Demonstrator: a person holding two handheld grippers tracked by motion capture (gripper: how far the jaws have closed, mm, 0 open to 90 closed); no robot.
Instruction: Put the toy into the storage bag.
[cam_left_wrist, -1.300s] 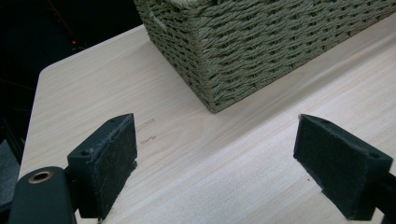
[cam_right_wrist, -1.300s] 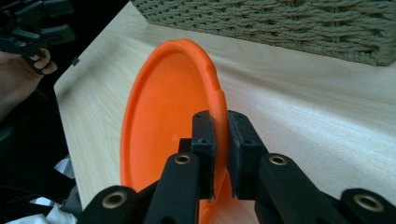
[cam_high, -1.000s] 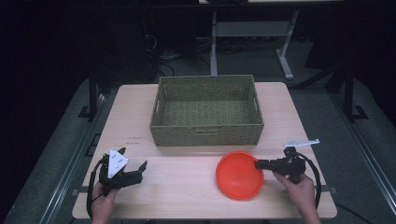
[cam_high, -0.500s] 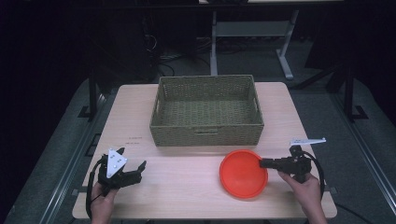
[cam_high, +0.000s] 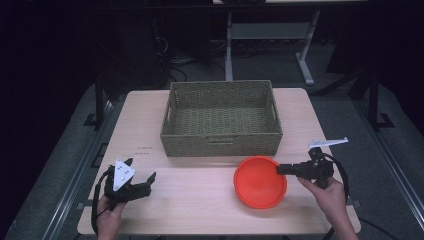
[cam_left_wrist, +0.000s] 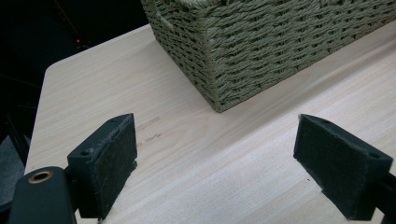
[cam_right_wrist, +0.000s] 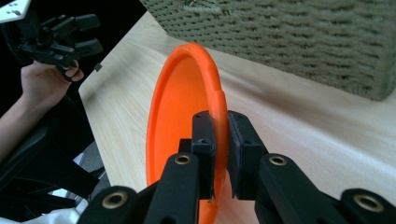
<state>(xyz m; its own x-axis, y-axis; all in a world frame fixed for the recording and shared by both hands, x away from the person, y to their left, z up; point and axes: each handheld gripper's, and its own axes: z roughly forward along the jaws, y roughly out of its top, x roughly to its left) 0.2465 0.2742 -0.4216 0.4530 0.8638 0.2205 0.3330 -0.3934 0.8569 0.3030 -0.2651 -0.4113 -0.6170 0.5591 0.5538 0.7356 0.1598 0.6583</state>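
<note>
From above: right claw (cam_high: 281, 169) pinching the near rim of an orange plate (cam_high: 259, 182), just in front of a woven basket (cam_high: 222, 119) on the table (cam_high: 200, 200). Left claw (cam_high: 145, 182) spread, holding nothing.

Left gripper view: pads (cam_left_wrist: 103, 163) wide apart over bare wood, basket corner ahead.

Right gripper view: clamped on the plate's rim, plate edge-on.

table (cam_high: 210, 210): woven basket (cam_high: 221, 119) is set at the far middle | orange plate (cam_high: 260, 182) is gripped at its right rim by right hand-held gripper (cam_high: 283, 169) | left hand-held gripper (cam_high: 145, 182) is held with jaws spread at the near left
</note>
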